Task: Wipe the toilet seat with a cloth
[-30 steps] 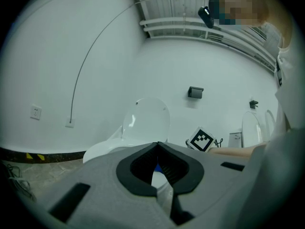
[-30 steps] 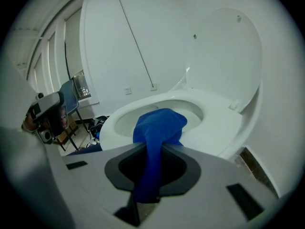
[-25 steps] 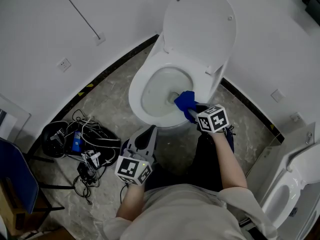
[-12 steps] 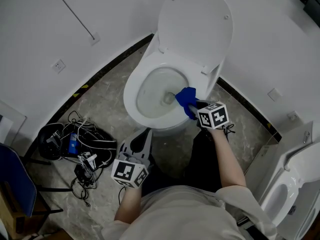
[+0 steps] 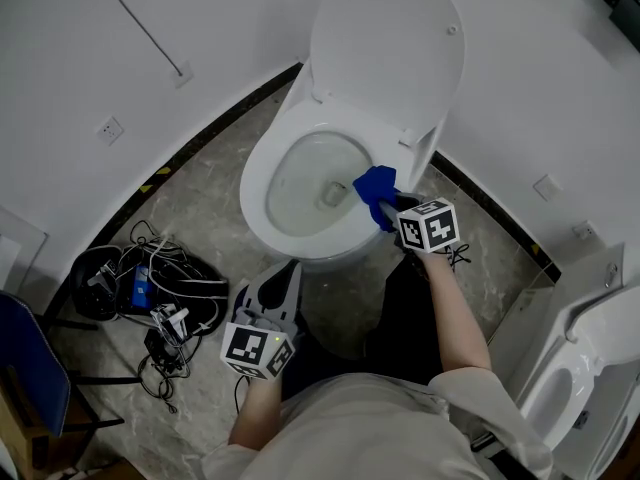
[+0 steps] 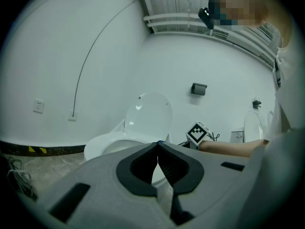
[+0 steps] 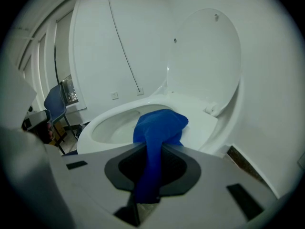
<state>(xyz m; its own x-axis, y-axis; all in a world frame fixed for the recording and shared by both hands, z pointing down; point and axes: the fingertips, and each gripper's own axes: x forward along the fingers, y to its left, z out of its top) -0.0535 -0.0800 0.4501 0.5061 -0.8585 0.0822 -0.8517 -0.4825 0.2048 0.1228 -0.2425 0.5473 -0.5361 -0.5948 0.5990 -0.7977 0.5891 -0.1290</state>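
The right gripper [image 5: 388, 211] is clamped on a blue cloth [image 5: 375, 186]. In the right gripper view the cloth [image 7: 159, 125] runs down between the two jaws of the gripper [image 7: 153, 147], and its bunched end rests on the white toilet seat [image 7: 202, 120]. From the head view, that spot is at about 3 o'clock on the seat [image 5: 262, 168], beside the bowl opening. The lid [image 5: 390, 48] stands raised at 12 o'clock.

The left gripper [image 5: 288, 271] hangs apart from the toilet, at about 6 o'clock from the bowl and over the stone floor [image 5: 215, 183]. In its own view the jaws of the gripper [image 6: 157, 149] meet at the tips with nothing between them. A tangle of cables [image 5: 150, 288] lies on the floor at about 8 o'clock. A second toilet [image 5: 575, 378] shows at 4 o'clock, well apart.
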